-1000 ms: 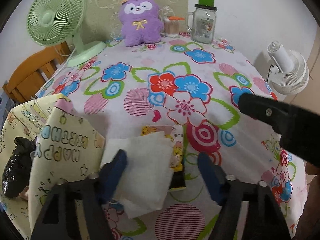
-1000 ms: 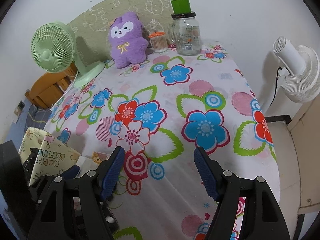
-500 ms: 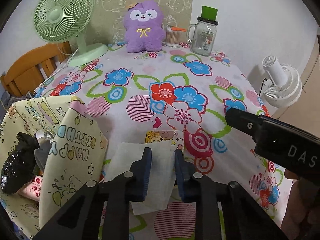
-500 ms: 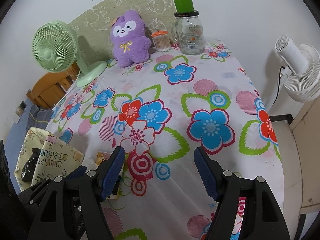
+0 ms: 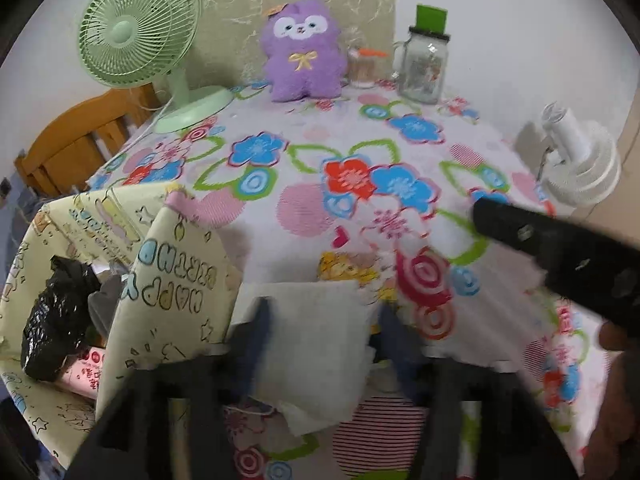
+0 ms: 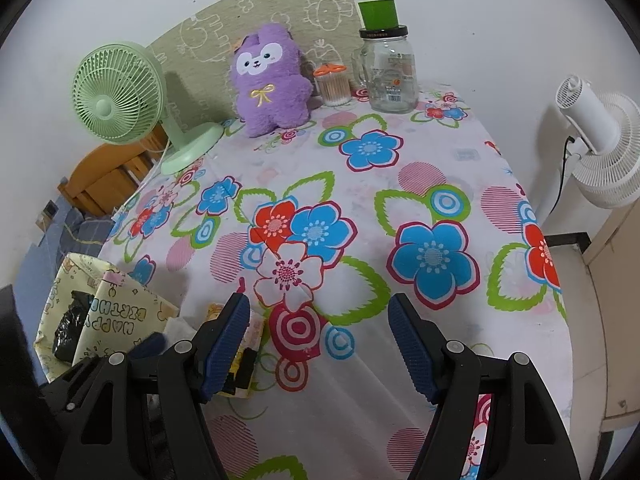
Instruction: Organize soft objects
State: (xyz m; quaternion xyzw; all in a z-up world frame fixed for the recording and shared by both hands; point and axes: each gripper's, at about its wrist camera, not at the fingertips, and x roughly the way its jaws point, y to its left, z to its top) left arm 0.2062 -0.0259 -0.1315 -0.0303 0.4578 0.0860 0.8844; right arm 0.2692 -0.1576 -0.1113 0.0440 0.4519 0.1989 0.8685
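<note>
A white tissue [image 5: 316,340] lies on a yellow tissue pack [image 5: 348,268] near the table's front edge. My left gripper [image 5: 324,332] is open, blurred, with its blue fingers on either side of the tissue. A "Happy Birthday" gift bag [image 5: 172,280] stands just left of it, with a black plastic bundle [image 5: 56,316] inside. A purple plush toy [image 5: 302,52] sits at the far edge. My right gripper [image 6: 320,336] is open and empty above the flowered tablecloth [image 6: 400,184], right of the tissue pack [image 6: 244,344] and the bag [image 6: 116,312].
A green desk fan [image 5: 136,28] stands at the far left. A toothpick jar [image 5: 364,68] and a glass mug jar [image 5: 426,60] stand beside the plush. A white fan [image 6: 600,136] stands off the table's right edge. A wooden chair [image 5: 80,140] is at the left.
My left gripper shut over the tissue half a second ago and has now opened again, fingers astride the tissue. My right gripper has risen slightly and stays open.
</note>
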